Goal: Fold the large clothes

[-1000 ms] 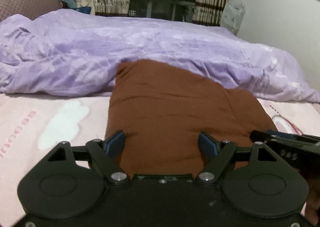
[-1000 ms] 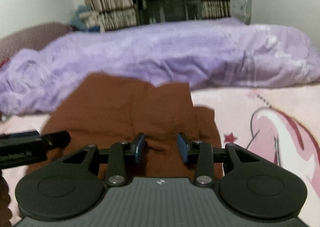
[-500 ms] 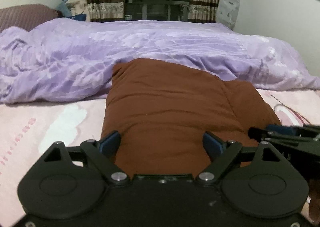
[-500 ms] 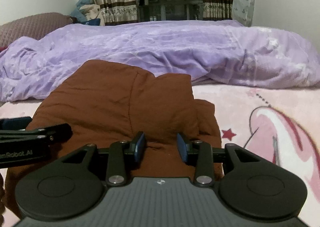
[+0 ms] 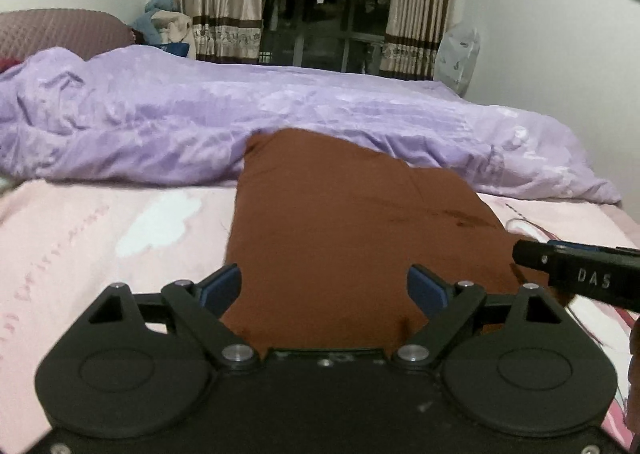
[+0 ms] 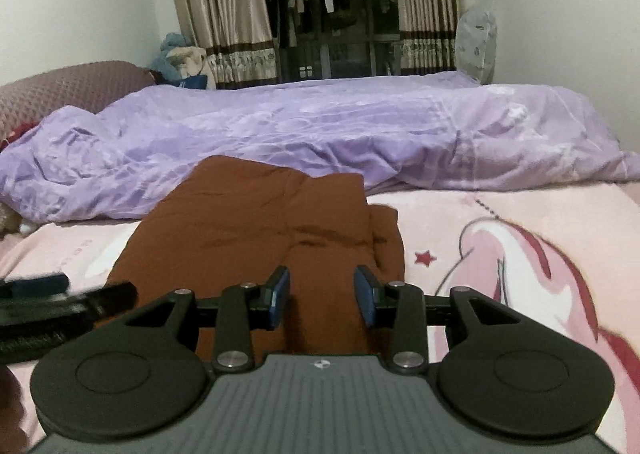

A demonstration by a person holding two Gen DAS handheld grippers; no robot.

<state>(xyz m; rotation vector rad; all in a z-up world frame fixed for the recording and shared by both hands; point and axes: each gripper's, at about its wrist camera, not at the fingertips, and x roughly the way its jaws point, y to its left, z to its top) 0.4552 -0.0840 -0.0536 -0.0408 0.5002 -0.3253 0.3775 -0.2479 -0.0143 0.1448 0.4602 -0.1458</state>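
Note:
A folded brown garment (image 5: 352,222) lies flat on the pink bed sheet (image 5: 100,222); its far end rests against a purple duvet (image 5: 200,122). My left gripper (image 5: 325,288) is wide open above the garment's near edge, holding nothing. My right gripper (image 6: 323,296) is open, its blue pads apart over the garment's near right part (image 6: 256,222), holding nothing. The right gripper's finger shows at the right edge of the left wrist view (image 5: 580,274); the left gripper shows at the left edge of the right wrist view (image 6: 60,306).
The purple duvet (image 6: 320,134) runs across the bed behind the garment. A maroon headboard (image 6: 68,90) stands at the far left. Curtains (image 6: 224,14) and a dark window with hanging clothes lie beyond. The pink sheet (image 6: 520,254) spreads to the right.
Both grippers have lifted and tilted up a little, so more of the room shows. The left gripper stays wide open; the right gripper's pads have spread slightly. The garment has not moved.

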